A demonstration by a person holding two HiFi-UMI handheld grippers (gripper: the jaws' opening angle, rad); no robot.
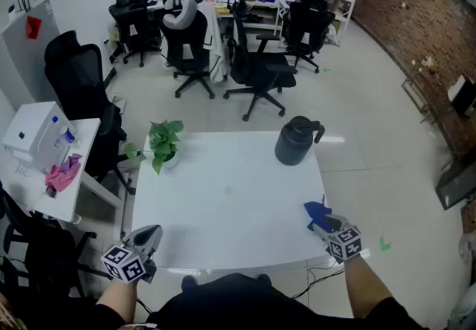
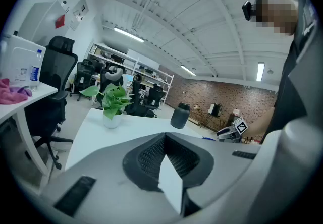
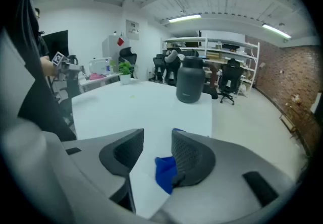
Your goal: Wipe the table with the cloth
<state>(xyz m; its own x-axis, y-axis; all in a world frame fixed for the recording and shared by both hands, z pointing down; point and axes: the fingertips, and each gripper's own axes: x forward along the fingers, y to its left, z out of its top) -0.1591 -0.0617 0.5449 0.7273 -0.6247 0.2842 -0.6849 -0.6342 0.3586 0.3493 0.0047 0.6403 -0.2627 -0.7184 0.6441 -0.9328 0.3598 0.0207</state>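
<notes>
A blue cloth [image 1: 315, 210] lies crumpled on the white table [image 1: 223, 198] near its front right corner. My right gripper [image 1: 321, 223] is tilted down over it and stands open. In the right gripper view the cloth [image 3: 165, 173] lies against the inner side of the right-hand finger [image 3: 191, 155], with a bare gap to the other finger. My left gripper [image 1: 151, 233] hovers at the table's front left corner. In the left gripper view its pads [image 2: 151, 155] meet at the tip with nothing between them.
A dark jug [image 1: 297, 140] stands at the table's far right and a potted plant [image 1: 164, 144] at its far left. A side table [image 1: 82, 172] with a pink rag and a white box is on the left. Office chairs [image 1: 256, 68] stand beyond.
</notes>
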